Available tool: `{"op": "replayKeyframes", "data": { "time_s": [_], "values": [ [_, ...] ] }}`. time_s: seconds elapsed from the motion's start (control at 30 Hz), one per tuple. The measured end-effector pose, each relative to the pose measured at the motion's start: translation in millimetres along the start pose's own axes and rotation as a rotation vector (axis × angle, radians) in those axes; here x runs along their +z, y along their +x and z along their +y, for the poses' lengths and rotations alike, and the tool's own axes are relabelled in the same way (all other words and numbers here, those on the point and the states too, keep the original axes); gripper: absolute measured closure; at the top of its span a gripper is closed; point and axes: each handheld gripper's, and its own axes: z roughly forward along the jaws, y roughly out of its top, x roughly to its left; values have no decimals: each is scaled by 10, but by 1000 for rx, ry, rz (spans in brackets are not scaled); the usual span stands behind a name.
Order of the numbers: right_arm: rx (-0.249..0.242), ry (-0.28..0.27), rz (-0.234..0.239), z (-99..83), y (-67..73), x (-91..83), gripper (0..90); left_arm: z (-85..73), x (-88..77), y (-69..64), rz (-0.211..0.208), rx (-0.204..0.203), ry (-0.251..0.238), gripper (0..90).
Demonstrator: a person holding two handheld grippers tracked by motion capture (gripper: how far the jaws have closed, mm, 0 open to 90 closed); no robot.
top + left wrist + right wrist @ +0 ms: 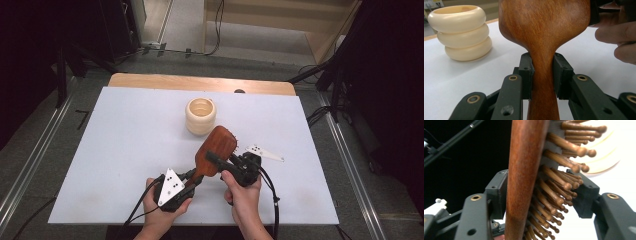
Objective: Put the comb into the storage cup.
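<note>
Both hands sit at the near edge of the bench, each with a gripper on one wooden hairbrush held up over the near-middle of the white surface. Left gripper is clenched on the brush's narrow neck, fingers pressing both sides of the handle just below the paddle. Right gripper comes in from the right across the paddle head: one of its fingers lies flat against the smooth wooden back, the other sits on the bristle side with its pad in among the wooden pins; looks like a grasp on the head, though full pad contact on the pin side is hard to tell. Brush is tilted, head pointing far and slightly right, bristle side turned right, off the bench. Cream ribbed cup stands upright just beyond the brush head, apart from it, mouth open upward. Progress judgement: pickup done, two-handed hold or handover in hand; still left, probably, is releasing one side and setting the brush in the cup.
</note>
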Motion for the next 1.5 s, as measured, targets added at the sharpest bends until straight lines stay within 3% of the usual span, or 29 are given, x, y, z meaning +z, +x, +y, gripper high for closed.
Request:
{"op": "replayKeyframes", "data": {
  "time_s": [0.1,0.23,0.3,0.43,0.53,0.77,0.87,1.0,1.23,1.5],
  "values": [
    [14,9,28,-5,-21,-8,443,-14,5,14,-11,6,6,722],
    [11,5,62,-20,-23,-21,502,-18,22,55,-61,-34,4,676],
    [-20,-5,51,-17,-18,-41,516,-13,18,67,-71,-44,1,573],
    [-35,-27,71,22,-43,-102,529,7,-8,136,-61,-86,7,302],
    [-53,-45,78,57,-45,-154,533,15,-48,233,-57,-115,24,167],
    [-94,-74,76,107,-75,-228,535,-7,-149,365,-54,-141,19,0],
    [-103,-77,76,114,-70,-244,536,-23,-181,418,-62,-149,17,0],
    [-132,-82,67,125,-52,-266,536,-68,-292,548,-33,-145,5,0],
    [-155,-89,67,145,-56,-284,535,-184,-474,742,23,-185,9,0],
    [-187,-98,58,209,-66,-321,534,-260,-703,959,88,-178,12,0]
  ]
}}
